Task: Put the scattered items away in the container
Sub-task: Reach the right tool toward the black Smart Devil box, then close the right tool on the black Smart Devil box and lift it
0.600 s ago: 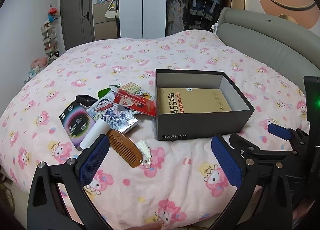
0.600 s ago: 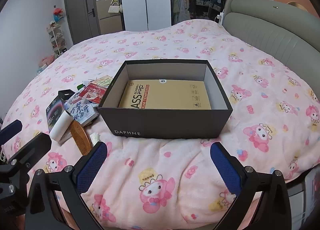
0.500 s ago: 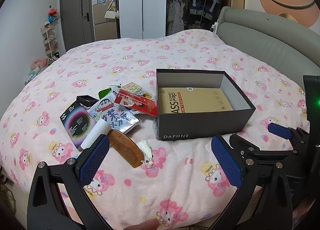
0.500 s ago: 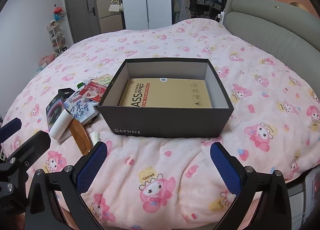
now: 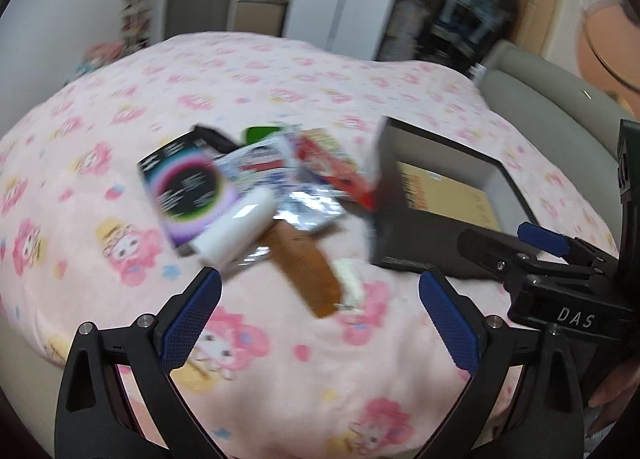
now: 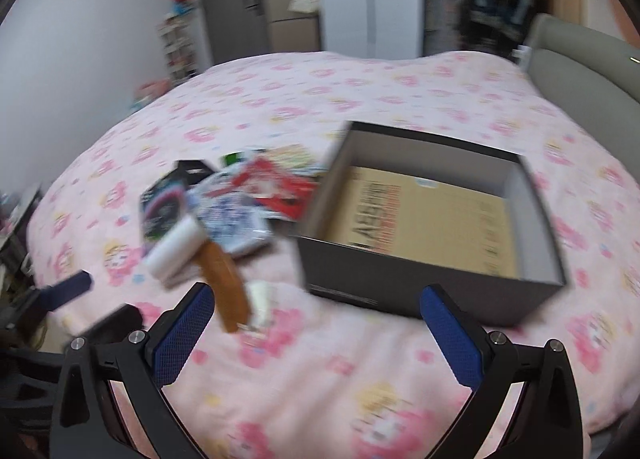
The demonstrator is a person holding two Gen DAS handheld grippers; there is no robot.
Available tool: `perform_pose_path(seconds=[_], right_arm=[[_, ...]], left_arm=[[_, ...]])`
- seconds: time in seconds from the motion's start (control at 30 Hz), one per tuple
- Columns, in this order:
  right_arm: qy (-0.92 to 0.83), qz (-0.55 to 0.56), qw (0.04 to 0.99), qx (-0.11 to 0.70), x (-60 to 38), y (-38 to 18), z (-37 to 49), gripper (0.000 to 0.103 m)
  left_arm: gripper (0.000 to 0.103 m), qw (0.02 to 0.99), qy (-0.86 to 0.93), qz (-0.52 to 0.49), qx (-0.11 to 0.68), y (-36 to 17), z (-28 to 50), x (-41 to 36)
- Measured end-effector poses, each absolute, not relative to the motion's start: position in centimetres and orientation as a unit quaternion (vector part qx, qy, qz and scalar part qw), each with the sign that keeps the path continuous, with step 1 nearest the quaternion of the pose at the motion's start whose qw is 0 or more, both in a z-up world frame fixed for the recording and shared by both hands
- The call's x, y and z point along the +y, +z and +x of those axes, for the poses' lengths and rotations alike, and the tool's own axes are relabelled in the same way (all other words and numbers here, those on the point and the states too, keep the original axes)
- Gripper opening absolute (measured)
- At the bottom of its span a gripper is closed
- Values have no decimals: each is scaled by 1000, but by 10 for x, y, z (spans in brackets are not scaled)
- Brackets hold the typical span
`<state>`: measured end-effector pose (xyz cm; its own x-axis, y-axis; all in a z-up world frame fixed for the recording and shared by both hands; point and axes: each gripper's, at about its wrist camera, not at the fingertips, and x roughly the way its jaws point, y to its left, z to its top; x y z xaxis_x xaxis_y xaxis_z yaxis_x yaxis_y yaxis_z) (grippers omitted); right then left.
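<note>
A dark grey shoe box sits open on the pink bedspread, with a yellow-brown packet flat inside. Left of it lies a pile: a black card with a purple ring, a white tube, a wooden comb, a silver-blue comic packet and a red packet. My left gripper hangs open just short of the comb, nothing between its pads. My right gripper is open and empty between the comb and the box. Both views are motion-blurred.
A grey padded headboard runs behind the box on the right. A door, wardrobe and shelves line the far wall. The bedspread in front of the grippers is bare. A hand holds the right gripper at the left wrist view's lower right.
Both grippers have moved in toward the pile and tilted; the comb, tube and card now sit larger and closer to the left gripper's fingers. Jaws stay wide.
</note>
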<state>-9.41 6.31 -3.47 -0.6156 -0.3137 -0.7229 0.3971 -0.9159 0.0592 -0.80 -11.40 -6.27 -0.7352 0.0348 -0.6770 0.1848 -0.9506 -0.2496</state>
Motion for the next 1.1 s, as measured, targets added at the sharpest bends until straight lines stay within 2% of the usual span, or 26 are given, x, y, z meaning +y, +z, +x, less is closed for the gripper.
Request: perform_pose_path(seconds=[0.07, 0.13, 0.17, 0.2, 0.27, 0.3, 0.4, 0.57, 0.7, 0.87, 1.03, 1.1], right_arm=[[-889, 394, 224, 60, 34, -39, -105, 99], [-882, 394, 248, 69, 8, -42, -116, 91], [-880, 393, 258, 75, -4, -42, -121, 84], [-877, 389, 269, 85, -20, -43, -127, 76], [-873, 388, 274, 114, -49, -48, -139, 65], [-870, 387, 277, 128, -64, -50, -145, 58], [-855, 399, 295, 152, -99, -63, -160, 49], [-819, 442, 321, 177, -139, -99, -183, 40], [-796, 468, 339, 180, -158, -119, -197, 40], [-771, 490, 348, 209, -180, -138, -209, 40], [-752, 524, 369, 154, -183, -147, -225, 38], [-754, 525, 368, 147, -183, -146, -225, 35]], left_arm=[[94, 67, -912, 361, 181, -73, -10, -141], [90, 91, -906, 357, 210, -84, -14, -169], [86, 107, -902, 356, 221, -90, -19, -184], [68, 122, -898, 356, 227, -95, -27, -196], [46, 151, -891, 356, 239, -104, -44, -221], [46, 166, -887, 356, 245, -109, -53, -233], [46, 175, -872, 357, 286, -129, -70, -261], [46, 150, -856, 351, 349, -160, -68, -282], [46, 99, -848, 340, 394, -172, -66, -286], [46, 94, -828, 358, 421, -193, -79, -296], [46, 84, -807, 360, 460, -209, -90, -303], [45, 87, -811, 363, 450, -206, -92, -301]])
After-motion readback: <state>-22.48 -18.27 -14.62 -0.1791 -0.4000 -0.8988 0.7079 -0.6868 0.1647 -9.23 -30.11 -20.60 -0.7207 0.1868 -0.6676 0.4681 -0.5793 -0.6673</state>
